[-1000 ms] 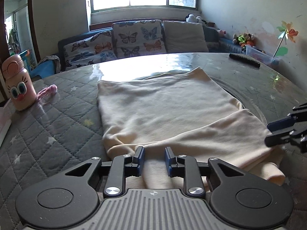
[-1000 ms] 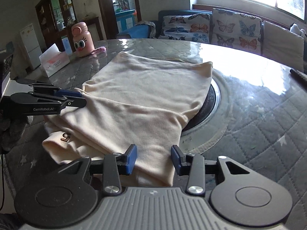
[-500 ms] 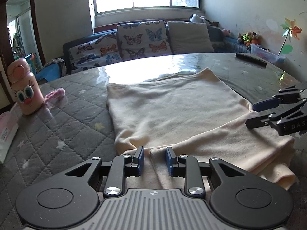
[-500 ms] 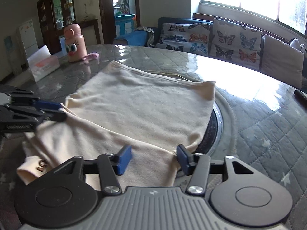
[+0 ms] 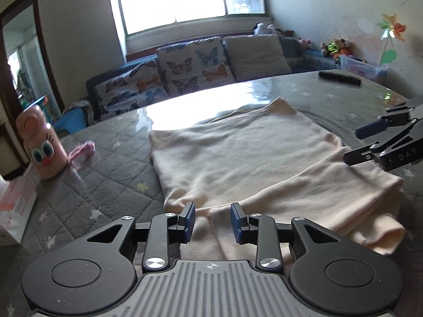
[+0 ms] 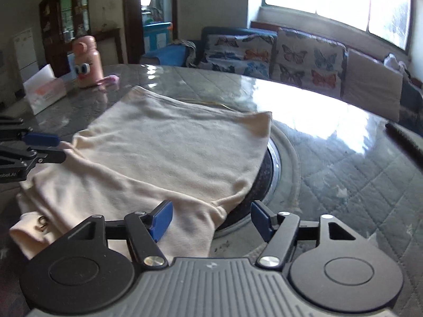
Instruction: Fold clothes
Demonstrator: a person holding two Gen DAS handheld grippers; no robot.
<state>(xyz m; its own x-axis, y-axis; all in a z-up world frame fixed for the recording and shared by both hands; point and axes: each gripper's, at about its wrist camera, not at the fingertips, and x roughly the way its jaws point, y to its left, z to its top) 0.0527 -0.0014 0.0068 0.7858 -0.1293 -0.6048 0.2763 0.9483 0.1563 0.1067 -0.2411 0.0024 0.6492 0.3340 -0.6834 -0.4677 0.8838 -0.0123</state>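
Observation:
A cream garment (image 5: 238, 158) lies folded on the round grey quilted table (image 5: 79, 190), its doubled near edge towards me. My left gripper (image 5: 212, 220) hangs over that near edge. Its jaws are opening, and the cloth lies under the gap with no pad pressing on it. My right gripper (image 6: 211, 219) is over the garment's (image 6: 171, 153) near right corner, its jaws opening wide and free of the fabric. Each view shows the other gripper from the side: the right gripper (image 5: 370, 142) at the cloth's right edge, the left gripper (image 6: 45, 146) at its left edge.
A pink bottle with cartoon eyes (image 5: 39, 148) and a pink cord (image 5: 82, 150) stand at the table's left, with a tissue box (image 6: 43, 89) nearby. A black remote (image 5: 339, 78) lies far right. A round inset ring (image 6: 275, 163) shows beside the garment. A sofa with butterfly cushions (image 5: 185, 71) is behind.
Both pairs of jaws have spread, the right much more than the left. The right gripper has let the garment's corner go, and the cloth now lies flat on the table.

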